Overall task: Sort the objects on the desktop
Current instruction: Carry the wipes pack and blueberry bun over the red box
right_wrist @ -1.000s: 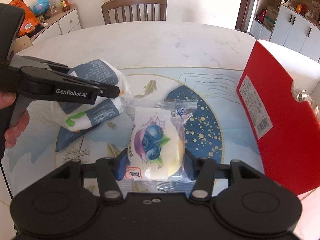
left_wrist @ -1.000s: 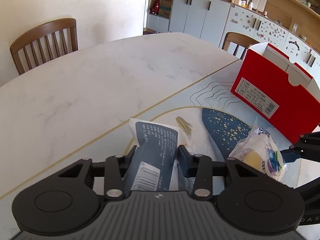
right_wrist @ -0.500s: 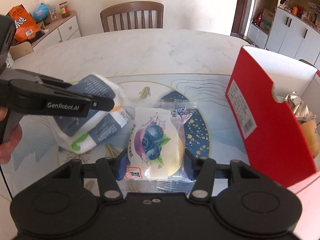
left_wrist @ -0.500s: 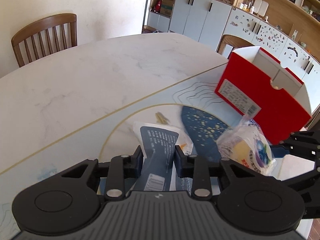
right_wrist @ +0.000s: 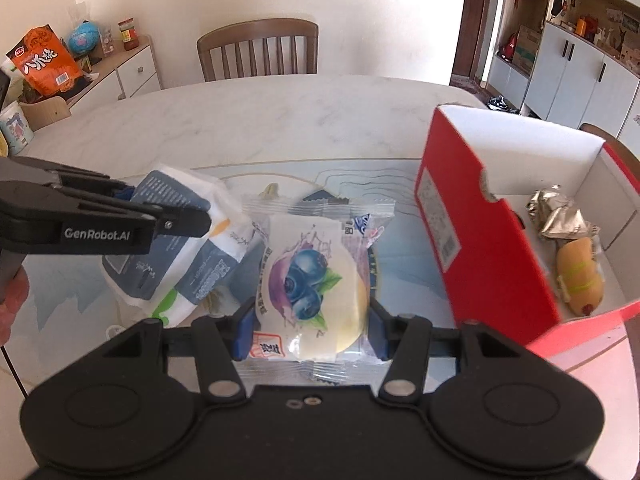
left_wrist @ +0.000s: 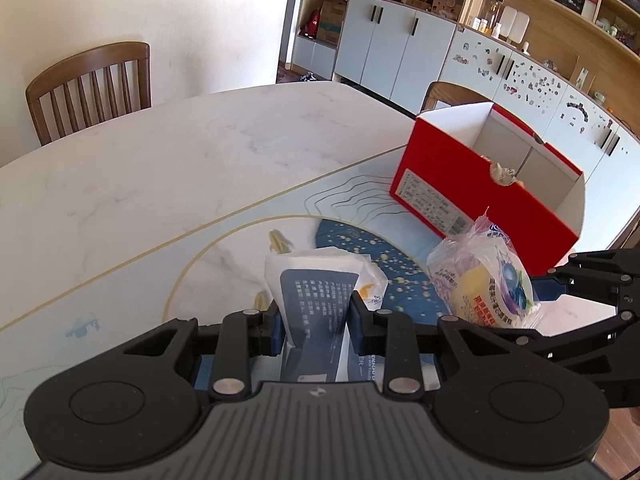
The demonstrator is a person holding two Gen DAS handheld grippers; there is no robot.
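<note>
Left gripper (left_wrist: 316,320) pinches tissue pack (left_wrist: 316,300); right gripper (right_wrist: 310,326) pinches blueberry pastry (right_wrist: 312,280). Red box (right_wrist: 472,240) holds two snacks; both remain undeposited.

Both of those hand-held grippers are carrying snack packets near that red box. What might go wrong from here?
1. The right hand-held gripper pinches the slippery clear-wrapped blueberry cake only by its sides; it may slide out.
2. The left hand-held gripper holds the soft white-and-blue tissue pack very close beside the cake, so they could bump together.
3. The open red cardboard box already holds a crumpled foil wrapper and a wrapped bun; a dropped packet might land on them.
</note>
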